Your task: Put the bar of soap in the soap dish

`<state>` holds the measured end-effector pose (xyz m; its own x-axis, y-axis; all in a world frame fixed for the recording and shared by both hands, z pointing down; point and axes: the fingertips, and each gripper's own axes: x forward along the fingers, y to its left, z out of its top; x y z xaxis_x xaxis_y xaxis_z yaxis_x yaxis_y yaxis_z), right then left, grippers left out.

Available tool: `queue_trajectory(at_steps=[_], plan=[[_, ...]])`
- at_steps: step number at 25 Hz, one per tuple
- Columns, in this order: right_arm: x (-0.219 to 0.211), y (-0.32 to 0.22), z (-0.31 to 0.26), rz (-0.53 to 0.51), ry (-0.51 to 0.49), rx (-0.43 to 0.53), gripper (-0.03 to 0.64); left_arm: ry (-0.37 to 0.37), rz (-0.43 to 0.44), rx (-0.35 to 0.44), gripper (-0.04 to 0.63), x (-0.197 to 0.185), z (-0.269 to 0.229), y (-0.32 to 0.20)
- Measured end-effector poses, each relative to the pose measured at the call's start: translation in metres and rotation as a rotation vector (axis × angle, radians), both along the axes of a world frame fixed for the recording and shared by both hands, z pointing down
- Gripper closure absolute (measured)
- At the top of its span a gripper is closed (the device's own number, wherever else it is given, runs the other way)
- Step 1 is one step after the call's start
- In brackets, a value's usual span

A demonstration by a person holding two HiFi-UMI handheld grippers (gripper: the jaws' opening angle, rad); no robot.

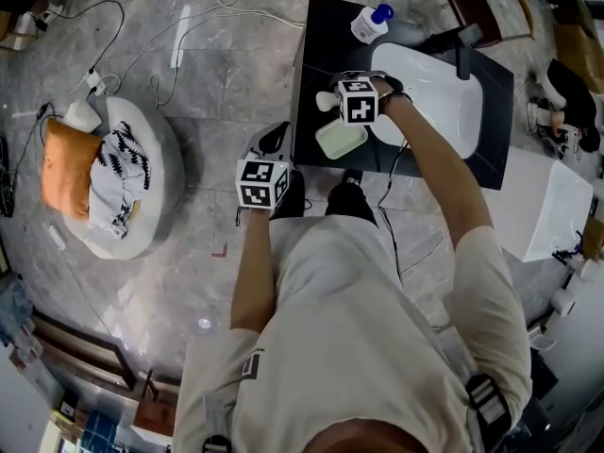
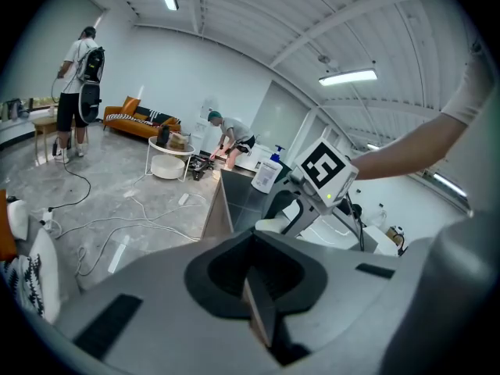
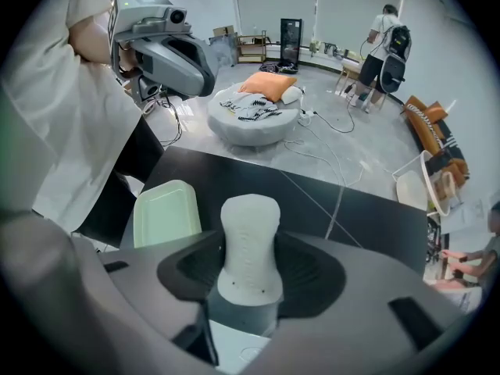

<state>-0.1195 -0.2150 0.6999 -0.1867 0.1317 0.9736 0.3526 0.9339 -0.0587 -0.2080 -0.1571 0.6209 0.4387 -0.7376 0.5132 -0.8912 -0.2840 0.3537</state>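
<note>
A white bar of soap (image 3: 250,244) stands upright between the jaws of my right gripper (image 3: 250,276), which is shut on it and points steeply down over the black counter (image 3: 328,201). The pale green soap dish (image 3: 166,213) lies on the counter just to the left of the soap, with nothing in it. In the head view the soap (image 1: 327,101) hangs beside the right gripper (image 1: 342,100), a little beyond the dish (image 1: 341,140). My left gripper (image 1: 273,142) hovers off the counter's left edge; its jaws (image 2: 262,319) meet, with nothing between them.
A white sink (image 1: 444,102) with a dark faucet (image 1: 464,50) fills the counter's right half. A blue-capped bottle (image 1: 370,22) stands at the far edge. On the floor to the left sit a round white pouf (image 1: 156,173) with an orange cushion and several cables.
</note>
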Motion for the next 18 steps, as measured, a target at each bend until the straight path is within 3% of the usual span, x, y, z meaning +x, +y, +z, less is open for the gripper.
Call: queue_trajectory(at_steps=[18], plan=[[0.004,-0.004,-0.031,0.071,-0.085,0.065,0.42,-0.006,0.072,-0.003,0.591,0.02,0.002,0.001]])
